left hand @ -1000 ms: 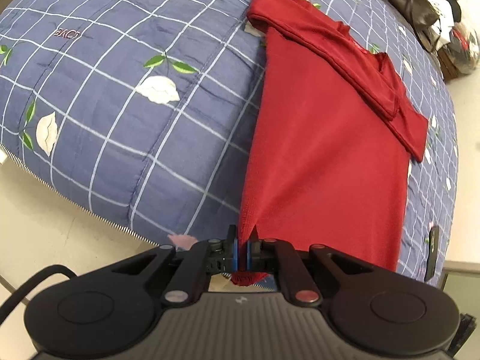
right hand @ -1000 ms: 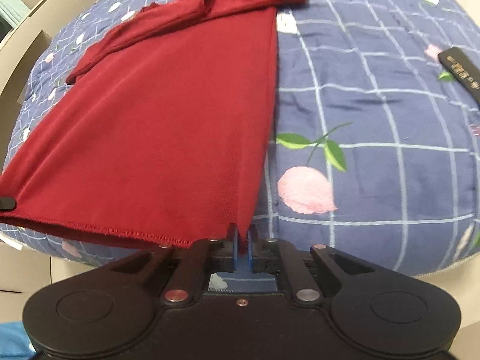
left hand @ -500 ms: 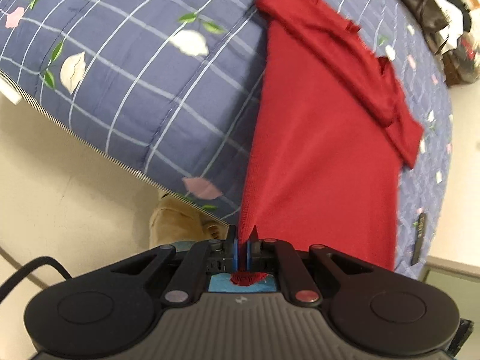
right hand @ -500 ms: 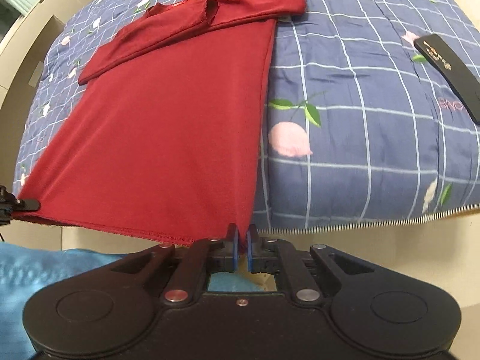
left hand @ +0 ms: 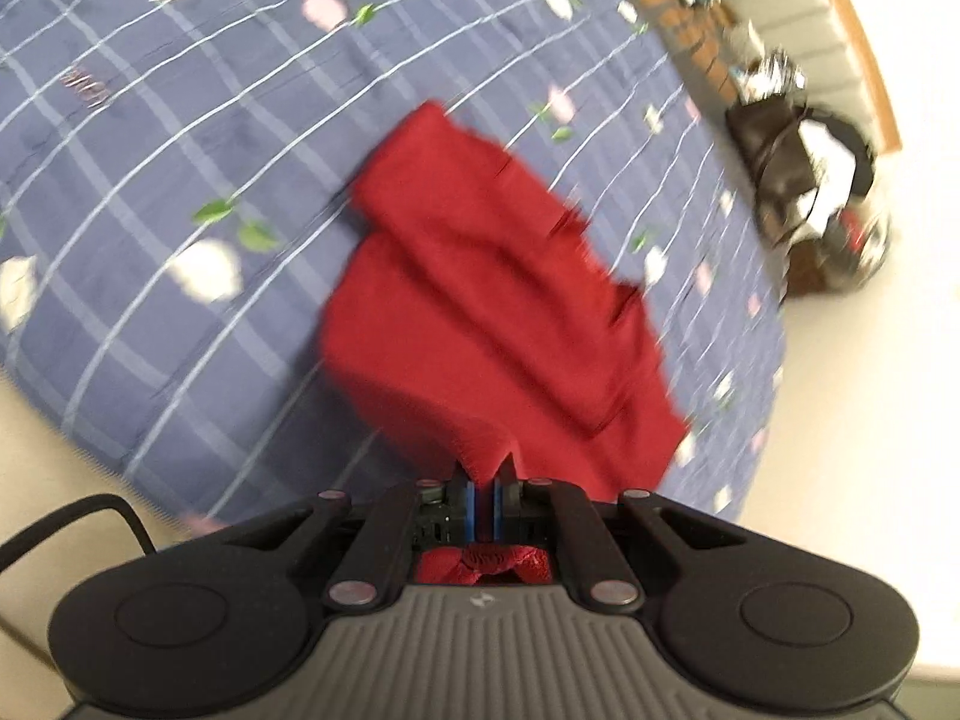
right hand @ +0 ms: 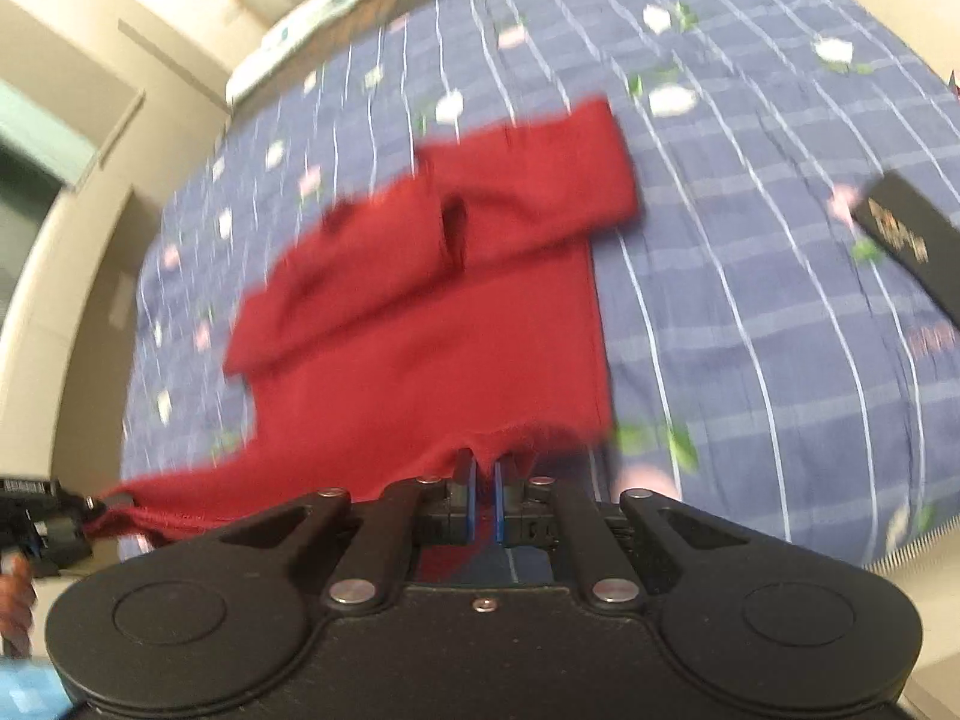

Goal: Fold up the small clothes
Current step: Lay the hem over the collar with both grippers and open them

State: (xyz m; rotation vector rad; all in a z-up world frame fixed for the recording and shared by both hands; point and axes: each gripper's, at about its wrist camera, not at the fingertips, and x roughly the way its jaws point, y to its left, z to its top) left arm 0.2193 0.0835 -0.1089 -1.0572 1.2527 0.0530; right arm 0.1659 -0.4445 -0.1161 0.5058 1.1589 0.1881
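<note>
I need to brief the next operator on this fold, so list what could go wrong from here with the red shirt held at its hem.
1. The left hand-held gripper and the right hand-held gripper each pinch only a thin bit of the red shirt's hem; a corner may slip out as it is carried.
2. The sleeves lie loosely folded across the top; the fold could shift them.
3. A black flat object lies on the blue quilt beside the shirt; a wide swing might brush it.

Floral quilt (left hand: 180, 138), perhaps bags (left hand: 804, 180), black case (right hand: 912, 240).
</note>
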